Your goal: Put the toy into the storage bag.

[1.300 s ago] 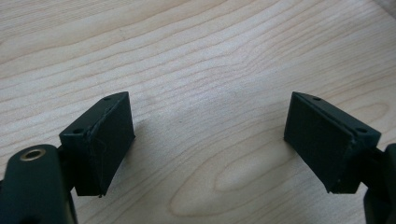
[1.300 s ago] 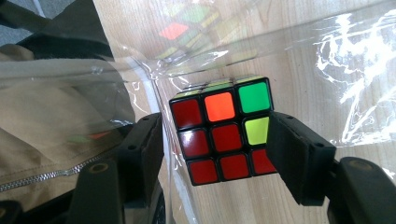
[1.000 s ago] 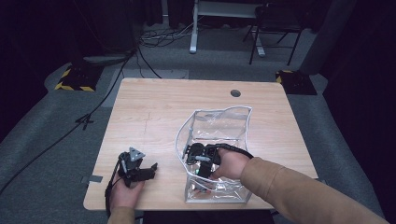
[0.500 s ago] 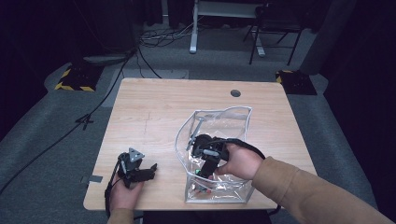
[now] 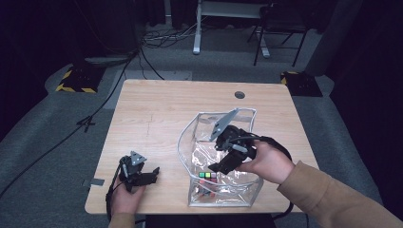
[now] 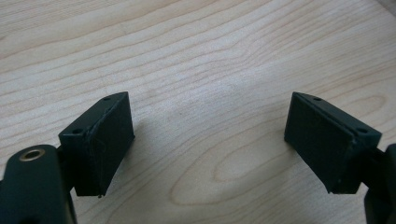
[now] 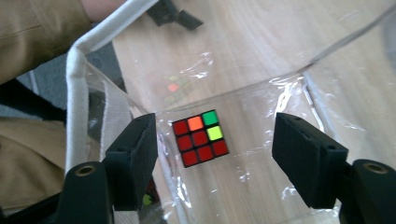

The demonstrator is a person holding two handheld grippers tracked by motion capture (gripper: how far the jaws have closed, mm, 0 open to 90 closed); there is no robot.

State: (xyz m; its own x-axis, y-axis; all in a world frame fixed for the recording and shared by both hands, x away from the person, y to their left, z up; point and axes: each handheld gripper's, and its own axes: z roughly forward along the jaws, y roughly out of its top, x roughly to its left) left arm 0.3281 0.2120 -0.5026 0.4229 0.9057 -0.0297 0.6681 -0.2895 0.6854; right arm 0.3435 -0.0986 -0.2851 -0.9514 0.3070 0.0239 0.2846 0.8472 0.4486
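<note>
Inside crinkly clear pouch (image 7: 261, 60), glossy cube (image 7: 200, 138)

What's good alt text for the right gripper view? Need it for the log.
Looking down between the open right gripper jaws, a puzzle cube with a mostly red top face lies on the floor of a clear plastic bag with a white rim, on a wooden table. A tan sleeve shows at the left edge.

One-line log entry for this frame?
left gripper: open, low over table | right gripper: open, in clear bag above puzzle cube | cube: on bag floor
</note>
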